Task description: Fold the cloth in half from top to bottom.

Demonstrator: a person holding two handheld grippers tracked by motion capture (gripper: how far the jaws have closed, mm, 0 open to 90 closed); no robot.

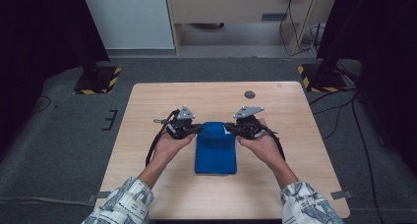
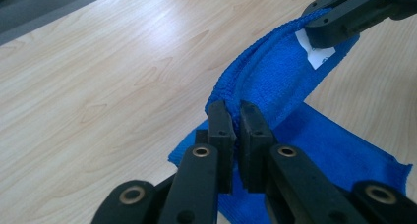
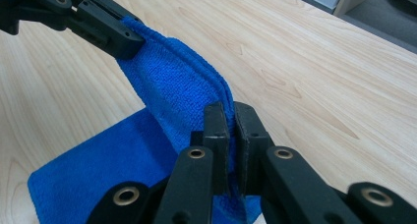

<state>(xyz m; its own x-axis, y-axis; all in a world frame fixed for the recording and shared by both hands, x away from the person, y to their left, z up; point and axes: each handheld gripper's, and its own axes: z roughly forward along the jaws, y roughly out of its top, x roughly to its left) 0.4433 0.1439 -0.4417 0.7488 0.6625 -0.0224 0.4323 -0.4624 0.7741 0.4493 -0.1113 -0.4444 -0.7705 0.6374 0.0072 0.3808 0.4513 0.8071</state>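
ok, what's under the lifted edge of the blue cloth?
Under the blue cloth, pinched by the left gripper and right gripper, lies its own lower layer, then table. The wood beneath that layer is covered.

Both grippers are black — the left gripper (image 1: 195,129) and right gripper (image 1: 231,128) each carry a grey three-cornered plate on top and brass-ringed pivots along the jaws. Black cables trail from each. Sleeves (image 1: 125,202) are white with dark print.
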